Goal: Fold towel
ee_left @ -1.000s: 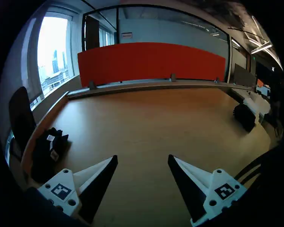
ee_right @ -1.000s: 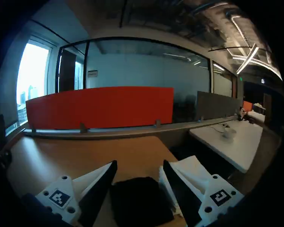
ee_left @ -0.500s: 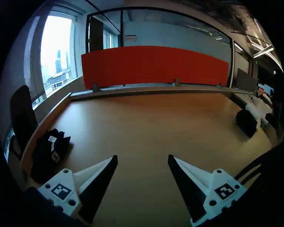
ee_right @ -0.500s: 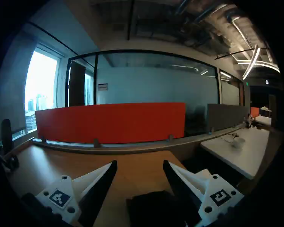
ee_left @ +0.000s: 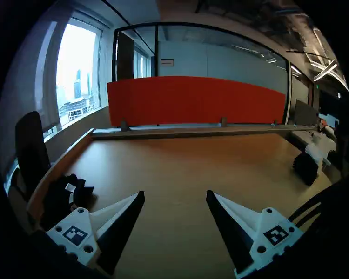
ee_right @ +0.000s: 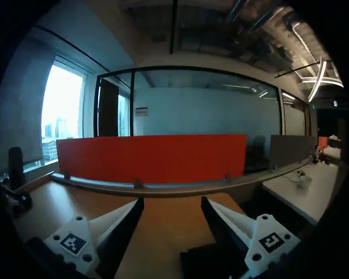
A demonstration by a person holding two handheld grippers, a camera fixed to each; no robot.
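A black towel (ee_right: 203,263) lies on the wooden table (ee_right: 165,223), low in the right gripper view, just under and right of my right gripper (ee_right: 171,199). That gripper is open and holds nothing. In the left gripper view the left gripper (ee_left: 175,192) is open too, hovering over bare wooden table (ee_left: 184,167). Far to its right, at the table's edge, sits a dark folded towel stack (ee_left: 306,167) with something white (ee_left: 317,151) behind it.
A black bundle with white tags (ee_left: 65,195) sits at the table's left edge beside a dark chair (ee_left: 30,149). A red divider (ee_left: 197,100) runs along the table's far side. A white desk (ee_right: 309,186) stands to the right across a gap.
Both cameras have tilted upward. In the right gripper view the black towel slid down to the bottom edge and the white towels beside it left the picture. Both grippers stayed open.
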